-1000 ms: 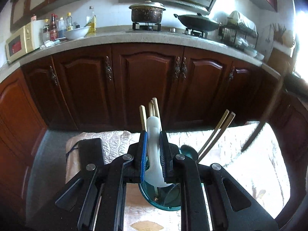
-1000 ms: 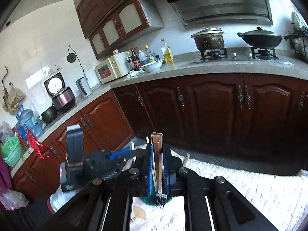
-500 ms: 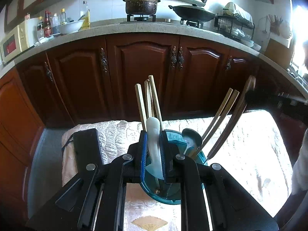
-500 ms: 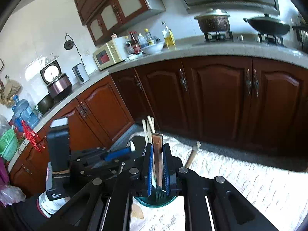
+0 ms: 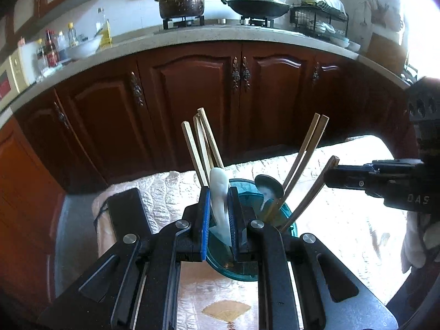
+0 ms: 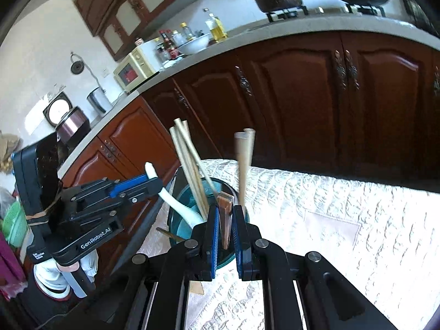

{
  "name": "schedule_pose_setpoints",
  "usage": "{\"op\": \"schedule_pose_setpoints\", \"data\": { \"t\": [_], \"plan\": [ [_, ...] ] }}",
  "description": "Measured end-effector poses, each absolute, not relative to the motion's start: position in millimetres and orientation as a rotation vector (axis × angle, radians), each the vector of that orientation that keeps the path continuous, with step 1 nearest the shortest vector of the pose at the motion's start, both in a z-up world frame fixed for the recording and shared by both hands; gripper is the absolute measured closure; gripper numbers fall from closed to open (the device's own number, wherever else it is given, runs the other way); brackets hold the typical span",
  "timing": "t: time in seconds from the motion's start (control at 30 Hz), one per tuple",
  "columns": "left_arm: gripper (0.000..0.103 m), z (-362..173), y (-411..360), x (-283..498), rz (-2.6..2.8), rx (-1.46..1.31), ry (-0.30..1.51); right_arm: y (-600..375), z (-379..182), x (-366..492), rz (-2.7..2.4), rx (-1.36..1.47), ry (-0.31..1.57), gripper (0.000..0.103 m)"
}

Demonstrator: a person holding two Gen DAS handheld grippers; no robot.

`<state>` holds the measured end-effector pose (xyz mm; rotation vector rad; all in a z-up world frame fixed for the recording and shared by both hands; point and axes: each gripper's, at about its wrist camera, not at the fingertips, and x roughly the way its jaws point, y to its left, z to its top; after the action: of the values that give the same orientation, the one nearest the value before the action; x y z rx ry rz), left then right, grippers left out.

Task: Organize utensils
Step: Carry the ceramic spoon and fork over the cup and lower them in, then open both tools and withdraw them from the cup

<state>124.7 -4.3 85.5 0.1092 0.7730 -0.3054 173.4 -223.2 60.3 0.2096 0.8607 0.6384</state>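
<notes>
- My left tool [image 5: 219,214] is clamped on the white spoon [image 5: 220,192], bowl down inside the teal cup [image 5: 288,220].
- My right tool [image 6: 226,233] grips the brown-handled utensil [image 6: 225,220] over that cup.
- Next, I judge: release both.

Over the last second both tools have sunk toward the teal holder [image 5: 288,221]. The white spoon [image 5: 220,192] in the left tool [image 5: 220,200] now sits lower, its bowl dipping inside the holder's rim. The right tool [image 6: 226,220] has carried its brown-handled utensil [image 6: 226,214] down until the utensil's lower part reaches into the holder; a second ago its tines hung in plain sight above the quilted cloth [image 6: 330,206]. In the left wrist view, the right tool has come into sight at the right edge, gripping that utensil's handle [image 5: 324,173], and the chopsticks [image 5: 203,148] now rise higher in frame.
</notes>
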Motion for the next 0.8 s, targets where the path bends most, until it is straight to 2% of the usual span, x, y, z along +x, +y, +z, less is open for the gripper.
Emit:
{"op": "schedule_pose_setpoints", "data": {
  "t": [0.2,0.33,0.57,0.63,0.67,0.7,0.73,0.8],
  "plan": [
    [0.092,93.3,-5.4,127.4,-0.358,0.185,0.811,-238.8,61.7,173.9,0.596,0.246,0.868,0.090],
    [0.093,80.1,-9.2,132.1,-0.357,0.241,0.854,-245.6,65.0,168.4,0.588,0.275,0.853,0.074],
    [0.093,67.2,-2.7,134.0,-0.344,0.131,0.878,-250.1,69.2,155.6,0.587,0.271,0.851,0.072],
    [0.088,69.4,3.0,132.8,-0.334,0.076,0.874,-250.0,69.7,151.5,0.585,0.261,0.850,0.071],
    [0.077,71.3,6.7,131.2,-0.324,0.044,0.868,-249.1,69.5,149.4,0.586,0.255,0.850,0.070],
    [0.062,72.9,10.1,129.3,-0.312,0.016,0.862,-248.9,68.5,147.5,0.586,0.251,0.851,0.069],
    [0.056,75.5,13.3,126.9,-0.302,-0.014,0.856,-247.6,67.8,145.6,0.585,0.248,0.852,0.067],
    [0.054,81.8,16.9,120.4,-0.296,-0.047,0.838,-244.3,63.9,141.0,0.585,0.232,0.858,0.066]
  ]
}}
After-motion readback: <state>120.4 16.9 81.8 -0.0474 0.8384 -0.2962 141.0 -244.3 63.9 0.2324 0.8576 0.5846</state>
